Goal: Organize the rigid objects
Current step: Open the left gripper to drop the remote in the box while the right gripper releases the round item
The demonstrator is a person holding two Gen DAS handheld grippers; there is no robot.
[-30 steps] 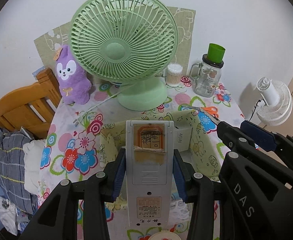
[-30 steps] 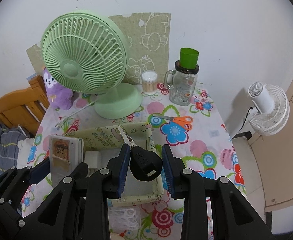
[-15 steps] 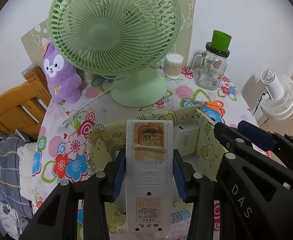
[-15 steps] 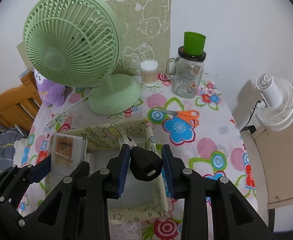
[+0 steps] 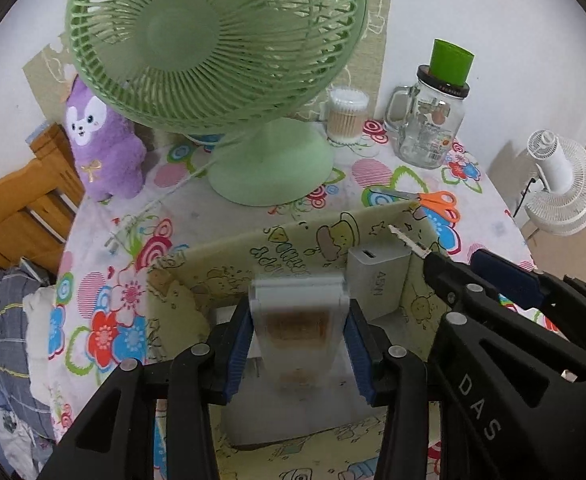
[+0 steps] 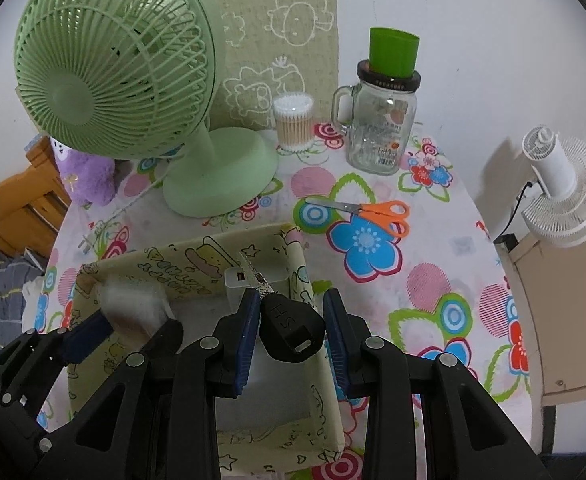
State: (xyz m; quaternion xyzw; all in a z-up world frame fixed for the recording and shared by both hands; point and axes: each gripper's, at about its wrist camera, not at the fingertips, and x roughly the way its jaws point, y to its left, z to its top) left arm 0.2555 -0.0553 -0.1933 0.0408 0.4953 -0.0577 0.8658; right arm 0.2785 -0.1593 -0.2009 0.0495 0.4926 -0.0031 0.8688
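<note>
Two grippers are held over a cartoon-printed fabric box (image 5: 293, 240) on a round table covered with a floral tablecloth (image 6: 433, 240). The left gripper's (image 5: 299, 316) jaws have just been opening, and a blurred grey remote control (image 5: 299, 332) is seen loose between them, above the box. A black-headed key (image 6: 293, 328) is clamped in the right gripper (image 6: 291, 304), also above the box. A green desk fan (image 5: 213, 40) is stood against the white wall (image 6: 493, 40), and a wooden chair (image 5: 21, 208) is placed beside the table.
</note>
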